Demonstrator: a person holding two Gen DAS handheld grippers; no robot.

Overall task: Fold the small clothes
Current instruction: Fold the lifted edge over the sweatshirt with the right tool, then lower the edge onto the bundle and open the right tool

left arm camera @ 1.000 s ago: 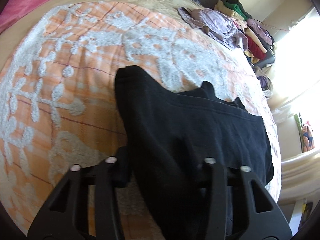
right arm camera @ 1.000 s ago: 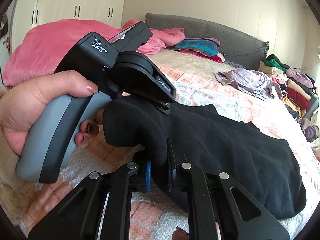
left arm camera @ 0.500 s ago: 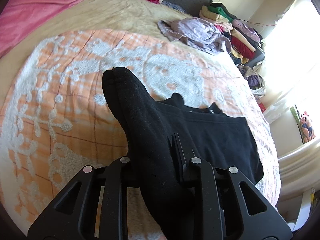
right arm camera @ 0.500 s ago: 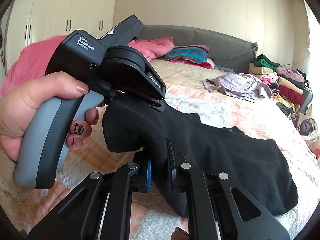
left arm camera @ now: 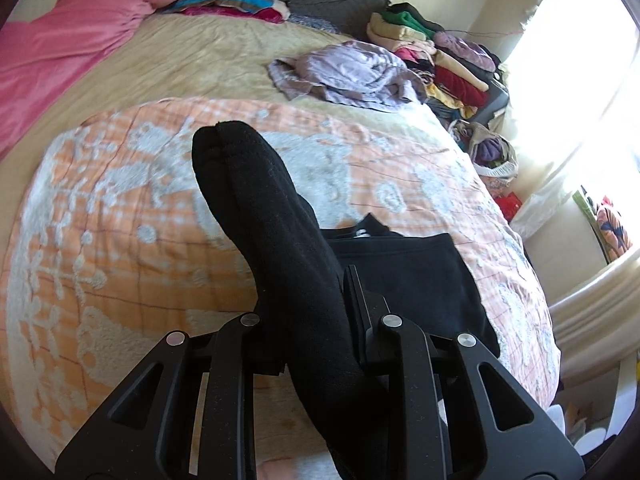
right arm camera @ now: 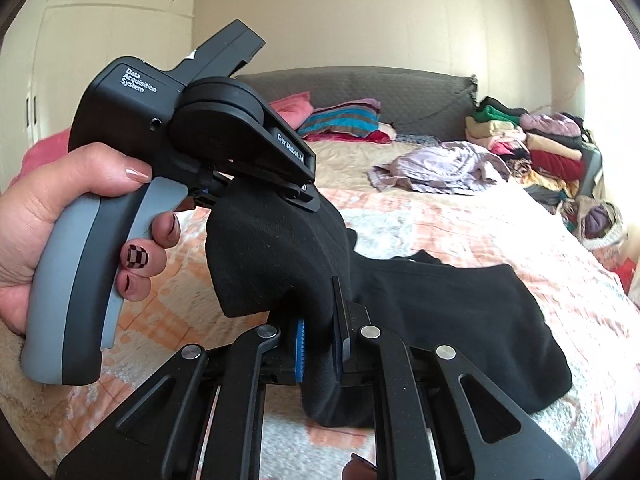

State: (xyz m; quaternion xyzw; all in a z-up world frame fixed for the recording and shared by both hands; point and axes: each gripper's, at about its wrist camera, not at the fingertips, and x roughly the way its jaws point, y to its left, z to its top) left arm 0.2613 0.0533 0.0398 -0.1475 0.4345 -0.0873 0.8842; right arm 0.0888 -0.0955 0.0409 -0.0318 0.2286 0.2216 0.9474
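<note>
While both grippers pinch the black garment (right arm camera: pixel 420 320), lifted at one edge and trailing on the bed (left arm camera: pixel 120 240), we risk losing it. The left gripper (left arm camera: pixel 316 304), whose jaws have just been closing on the cloth, and the right gripper (right arm camera: pixel 320 340) hold thick bunched folds that could slide out or sag crooked. The fuzzy blanket may drag; clothes pile (right arm camera: pixel 540 148) beyond.

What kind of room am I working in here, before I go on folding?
A bedroom, most likely. The black garment lies on a bed with an orange-and-white blanket and a grey padded headboard. White wardrobe doors line the wall, and a pile of folded clothes sits beside the bed.
</note>
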